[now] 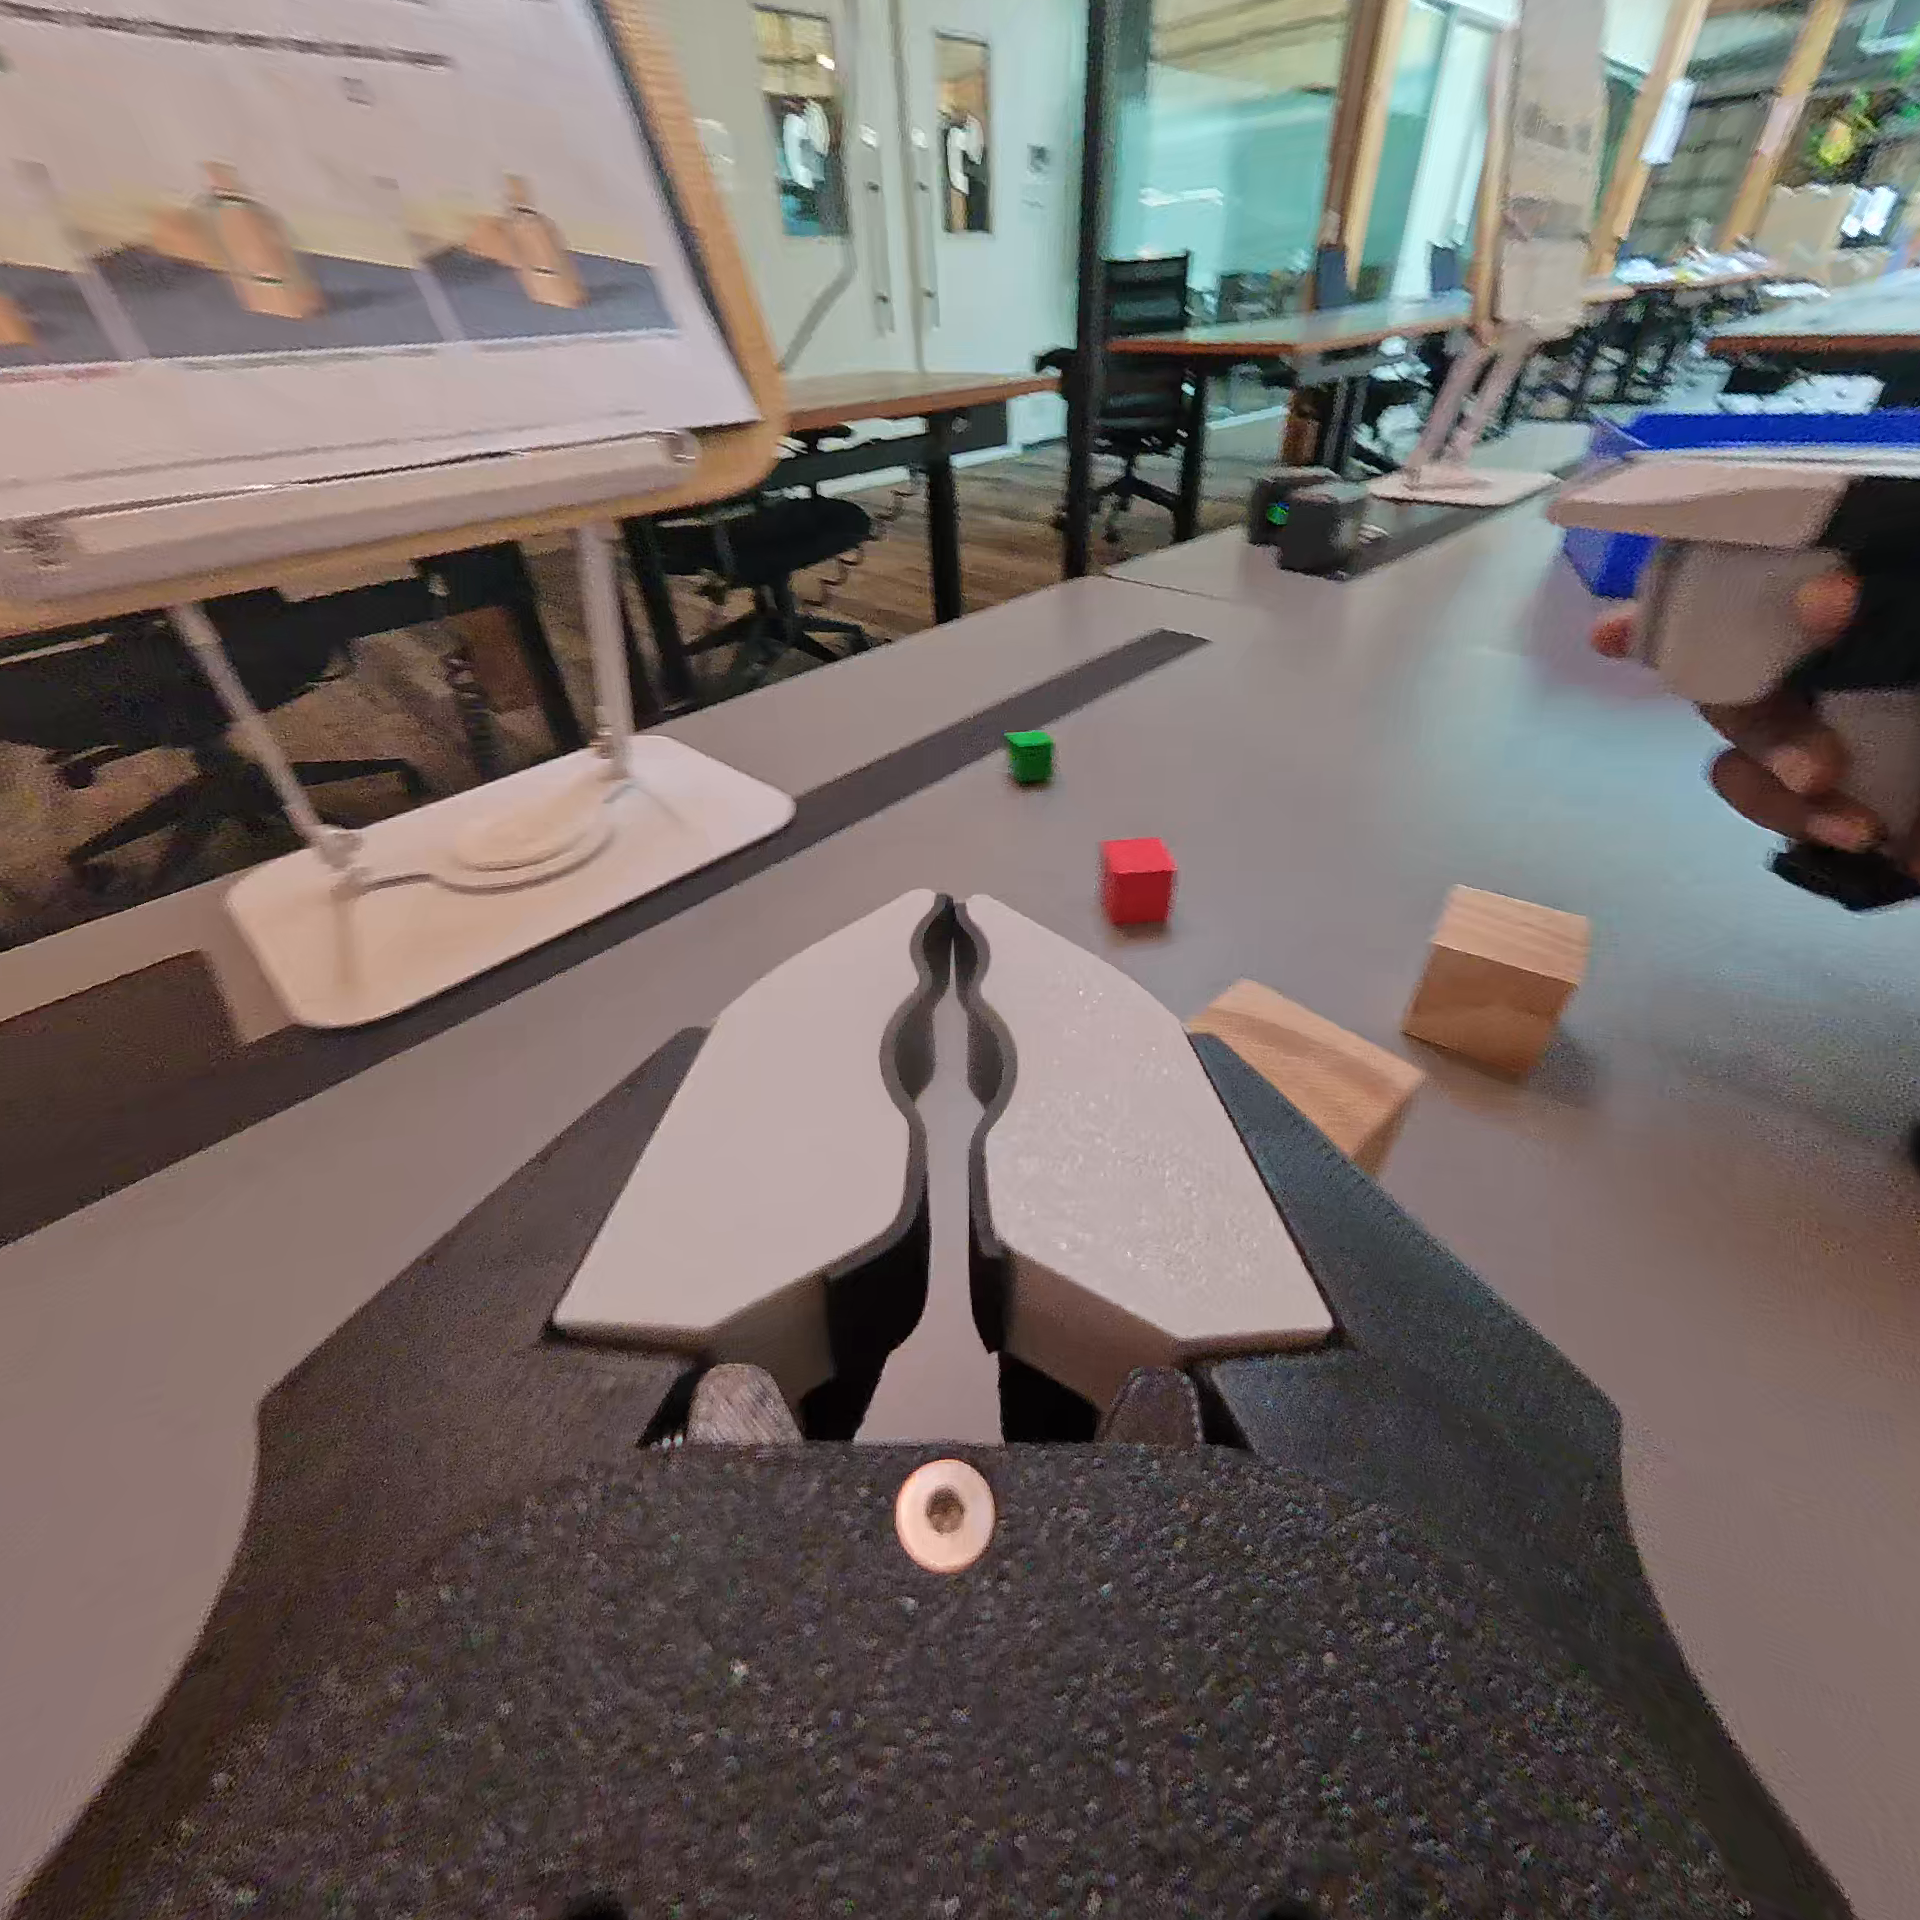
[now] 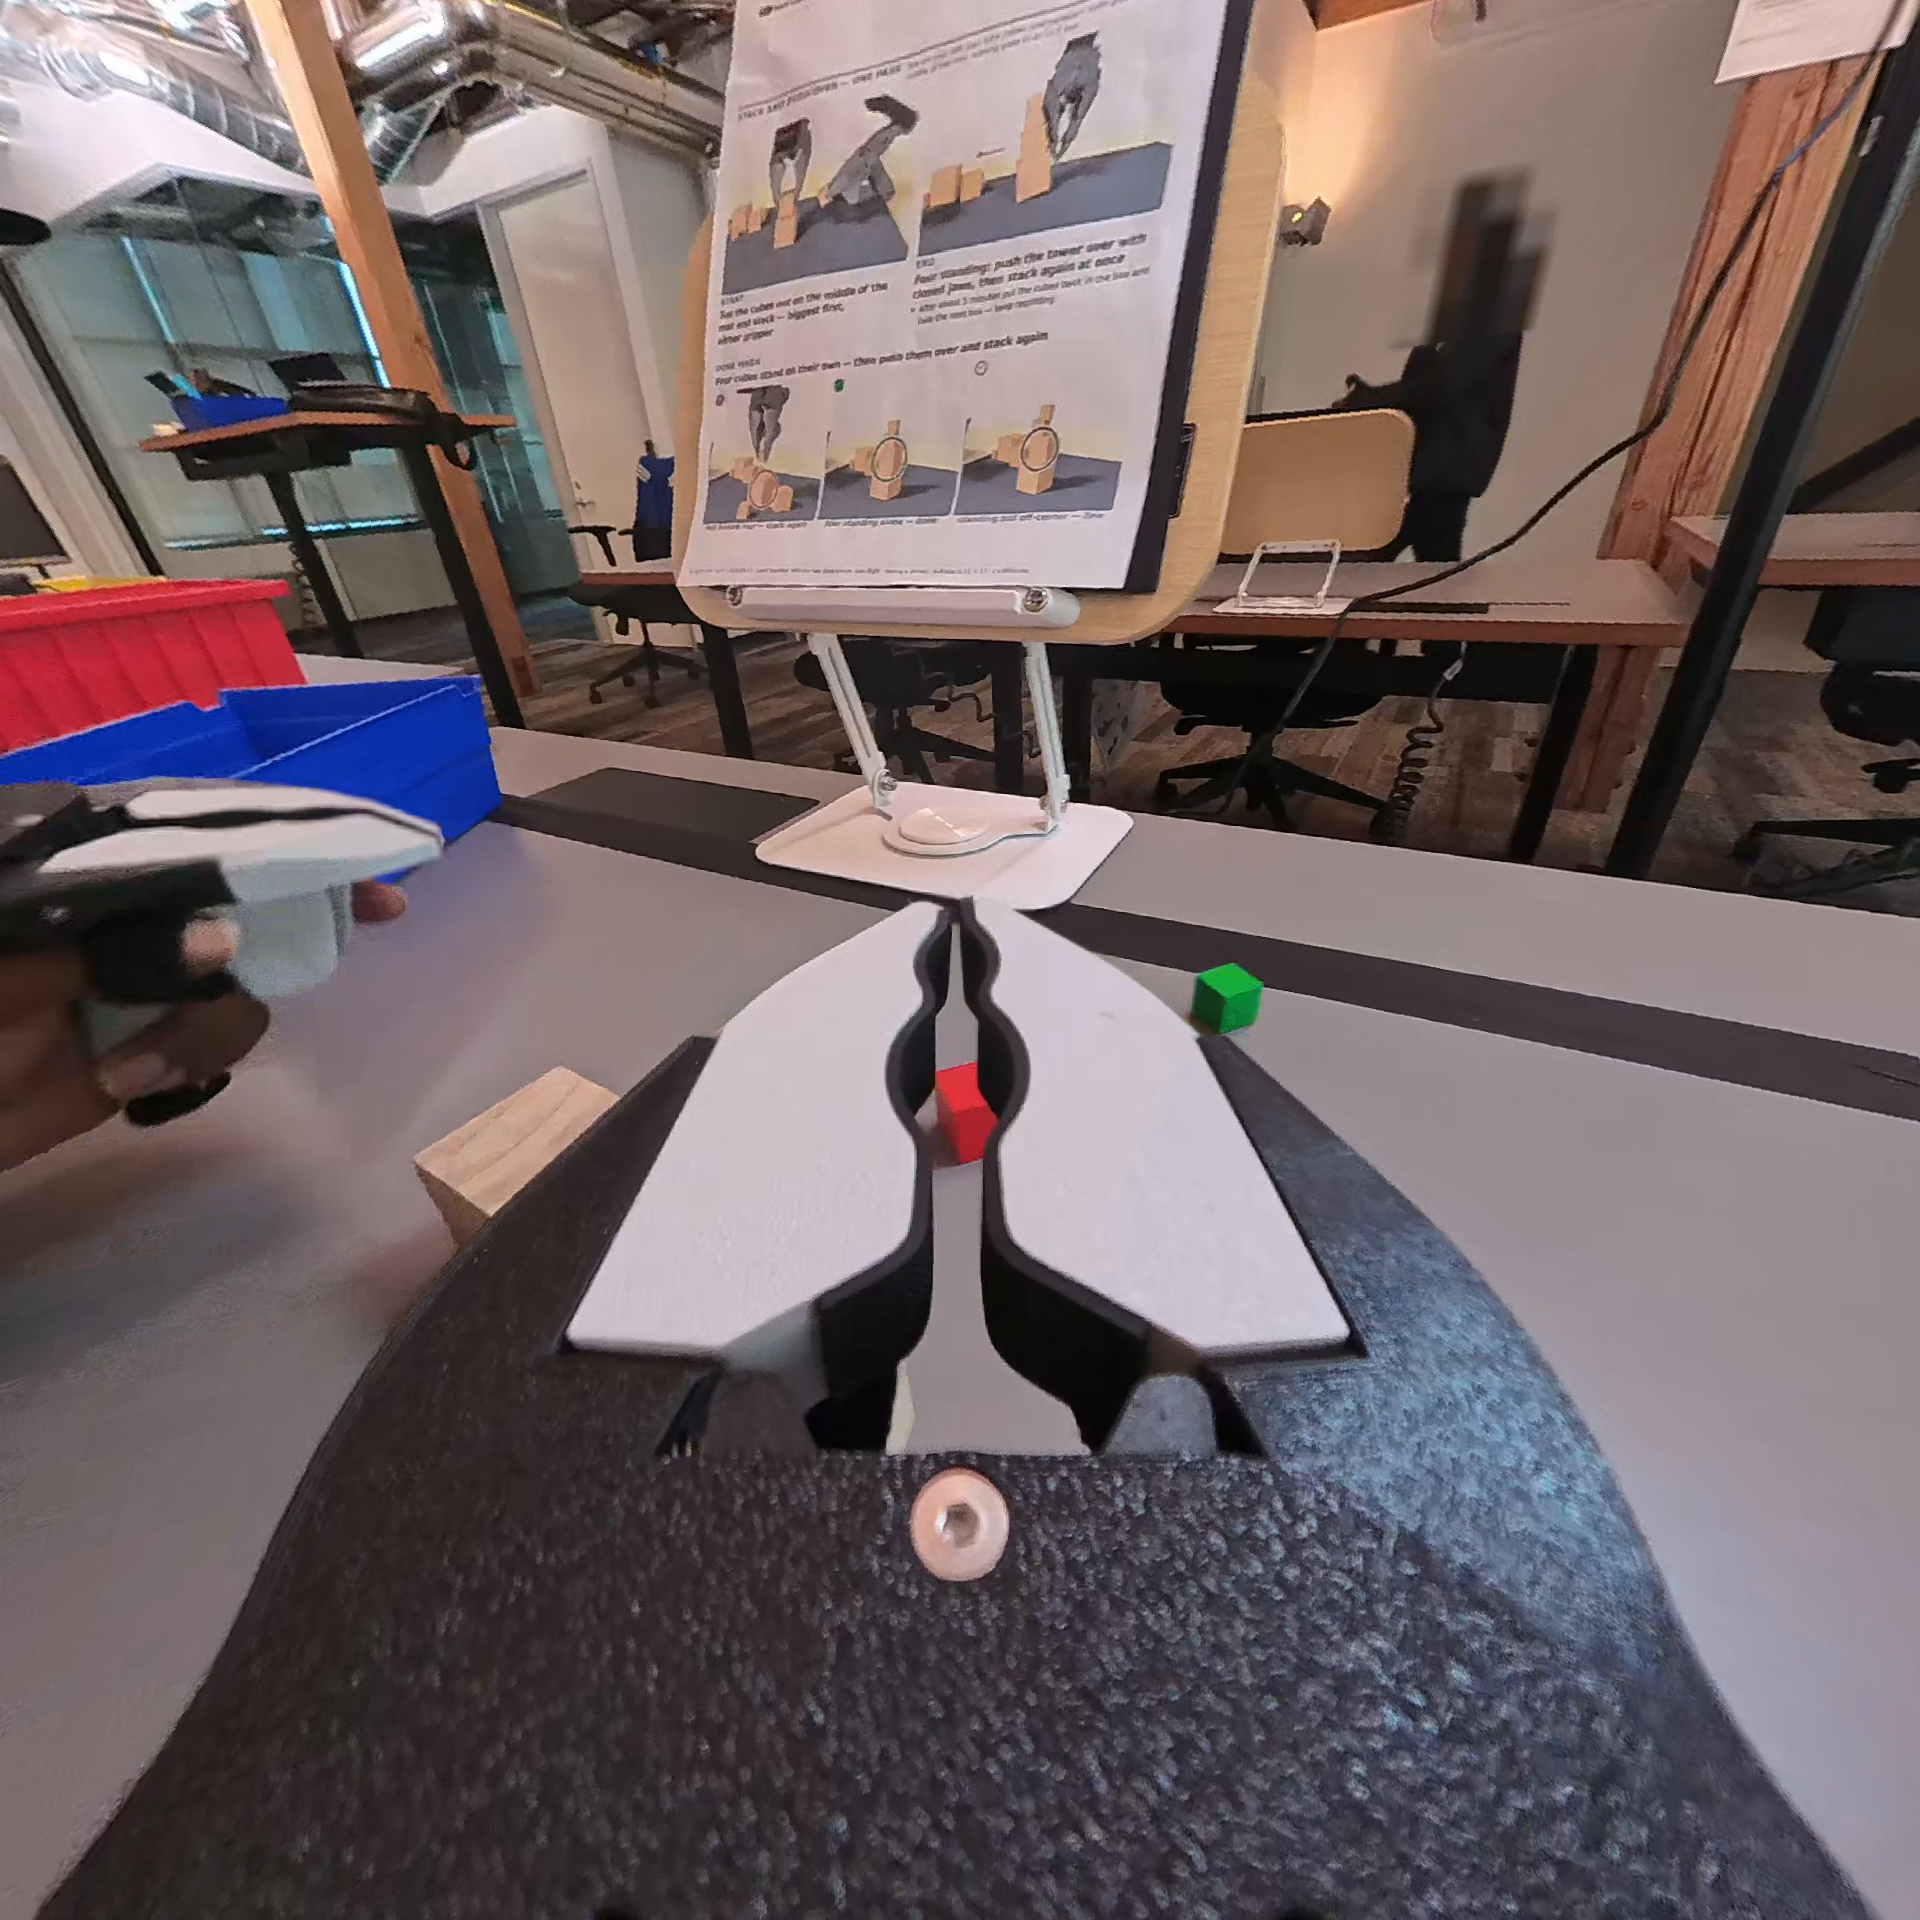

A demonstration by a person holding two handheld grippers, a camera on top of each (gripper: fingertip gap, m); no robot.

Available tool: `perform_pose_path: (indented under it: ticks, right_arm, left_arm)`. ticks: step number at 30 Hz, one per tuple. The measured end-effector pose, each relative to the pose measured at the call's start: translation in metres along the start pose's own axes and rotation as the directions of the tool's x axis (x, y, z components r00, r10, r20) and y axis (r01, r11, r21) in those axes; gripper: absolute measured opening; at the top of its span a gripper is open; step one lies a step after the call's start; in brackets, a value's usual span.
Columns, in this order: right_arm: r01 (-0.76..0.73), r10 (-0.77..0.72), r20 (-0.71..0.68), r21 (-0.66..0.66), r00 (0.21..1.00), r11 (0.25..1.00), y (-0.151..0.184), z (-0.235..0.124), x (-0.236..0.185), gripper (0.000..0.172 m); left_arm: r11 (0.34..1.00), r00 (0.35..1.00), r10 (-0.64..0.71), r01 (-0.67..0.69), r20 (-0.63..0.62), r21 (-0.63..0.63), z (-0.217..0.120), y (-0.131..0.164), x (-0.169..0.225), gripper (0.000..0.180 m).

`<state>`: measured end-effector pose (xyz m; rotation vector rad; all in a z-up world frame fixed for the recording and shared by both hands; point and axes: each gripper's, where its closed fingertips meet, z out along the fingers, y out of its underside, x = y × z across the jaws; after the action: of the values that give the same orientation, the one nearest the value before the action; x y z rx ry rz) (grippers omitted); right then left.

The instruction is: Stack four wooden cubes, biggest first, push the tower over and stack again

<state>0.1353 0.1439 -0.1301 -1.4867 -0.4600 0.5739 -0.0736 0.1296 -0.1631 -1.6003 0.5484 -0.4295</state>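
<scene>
My left gripper [image 1: 951, 916] is shut and empty, hovering low over the grey table [image 1: 1351, 727]. A red cube [image 1: 1138, 881] sits just right of its tips, a green cube [image 1: 1029, 755] farther off. One wooden block [image 1: 1496, 977] stands to the right; a second wooden block [image 1: 1314, 1070] is partly hidden behind my left fingers. My right gripper [image 2: 956, 916] is shut and empty above the table. The red cube [image 2: 961, 1114] shows on the table below, through the slot between its fingers, not touched. The green cube [image 2: 1226, 997] lies to its right and a wooden block [image 2: 509, 1148] to its left.
A white stand base [image 2: 940, 831] holding an instruction sheet [image 2: 935, 312] stands at the table's far edge beside a dark strip [image 2: 1558, 1008]. A blue bin [image 2: 364, 738] and a red bin [image 2: 135, 644] sit at the left. The other gripper [image 2: 431, 836], hand-held, shows at left. There is about 20 cm between the tips of the two grippers. It is some 12 cm from my right tips to the wooden block [image 1: 1496, 977].
</scene>
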Motion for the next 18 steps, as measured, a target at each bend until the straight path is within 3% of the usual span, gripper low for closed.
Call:
perform_pose_path:
  ticks: [5,10,16,18]
  right_arm:
    - [0.031,-0.024,0.128,-0.053,0.991,0.998,0.010,0.006,-0.025,0.014]
    - [0.173,-0.097,0.325,-0.214,0.941,0.962,0.039,0.014,-0.068,0.067]
    - [0.501,-0.193,0.591,-0.414,0.783,0.760,0.079,0.029,-0.109,0.085]
    - [0.611,-0.225,0.662,-0.435,0.715,0.662,0.091,0.039,-0.117,0.078]
  left_arm:
    - [0.997,0.995,-0.042,0.035,0.093,0.072,-0.021,0.000,-0.061,0.000]
    - [0.993,0.992,-0.052,0.040,0.112,0.108,-0.031,0.000,-0.087,0.002]
    - [0.996,0.994,-0.053,0.046,0.096,0.078,-0.024,0.009,-0.092,0.008]
    - [0.996,0.996,-0.056,0.051,0.067,0.070,-0.021,0.012,-0.086,0.009]
